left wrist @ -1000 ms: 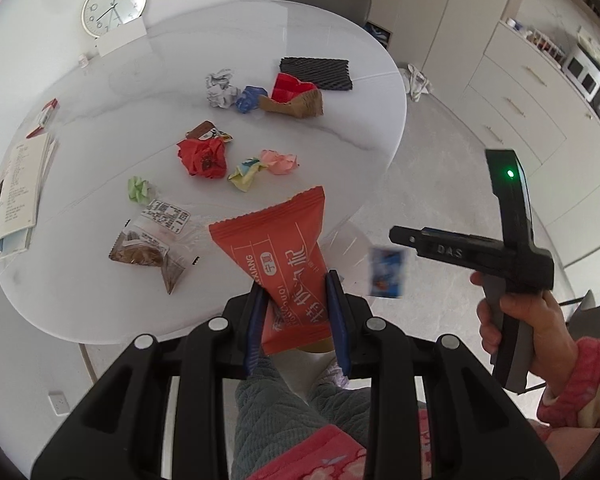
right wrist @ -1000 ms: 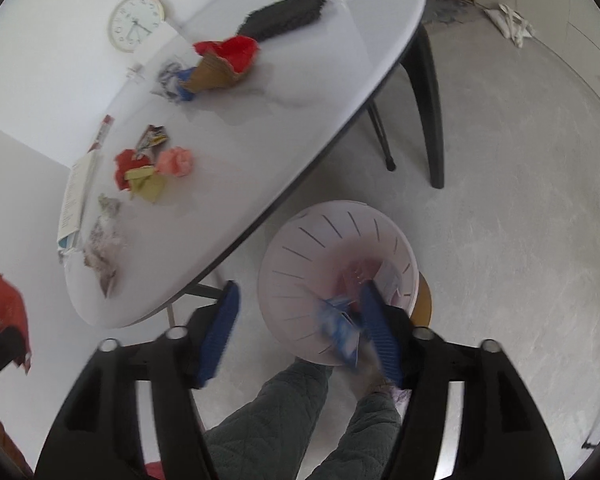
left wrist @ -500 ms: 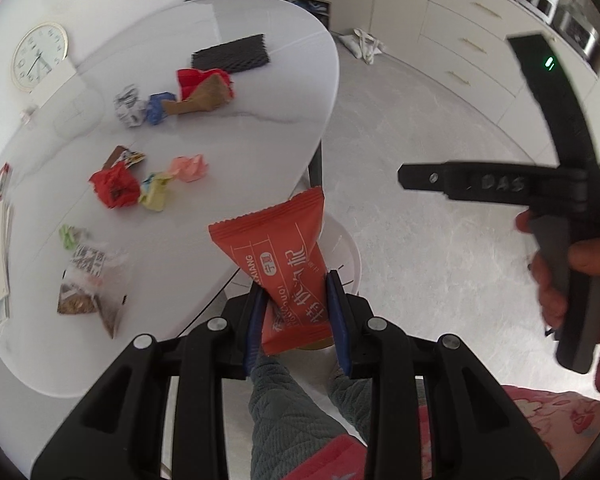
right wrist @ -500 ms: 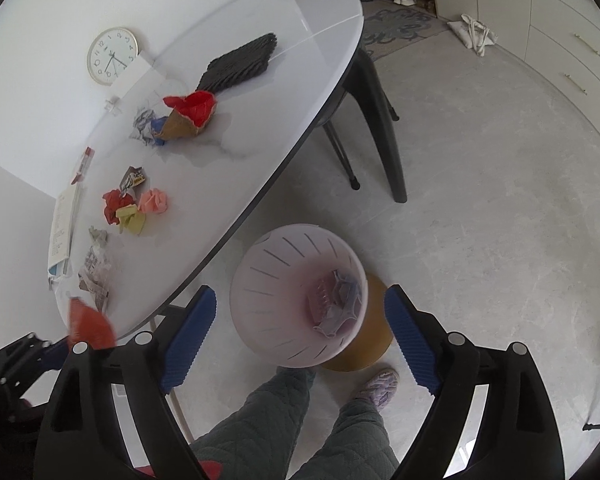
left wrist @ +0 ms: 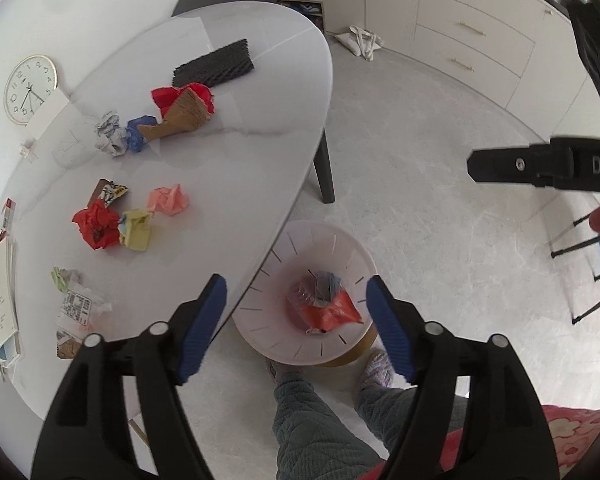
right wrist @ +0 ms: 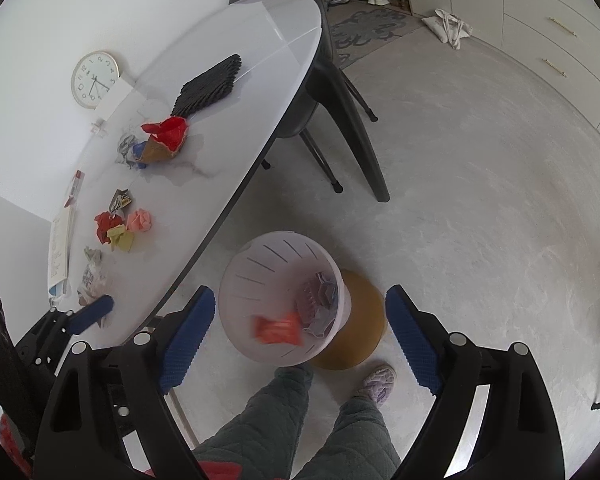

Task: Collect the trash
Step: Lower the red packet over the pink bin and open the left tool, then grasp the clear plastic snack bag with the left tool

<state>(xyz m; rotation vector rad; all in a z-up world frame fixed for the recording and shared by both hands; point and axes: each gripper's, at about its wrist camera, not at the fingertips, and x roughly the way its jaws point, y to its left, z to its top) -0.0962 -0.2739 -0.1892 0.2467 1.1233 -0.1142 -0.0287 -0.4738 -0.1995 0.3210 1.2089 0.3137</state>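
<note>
Room: pale stone floor, white table [left wrist: 236,184] left of both claws, cabinets beyond.
Table litter: crumpled papers [left wrist: 100,226] and wrappers, up and left of the left claw, still to collect.
Left claw [left wrist: 296,320]: jaws have just been opening; now apart, empty, over the bin.
Red snack packet [left wrist: 332,308]: clamped half a second ago, now lying in the white bin [left wrist: 268,332] below.
Right claw [right wrist: 300,336]: apart, empty.
Meaning: one more piece binned; both claws free.

The right tongs [left wrist: 540,166] body reads "DA".
</note>
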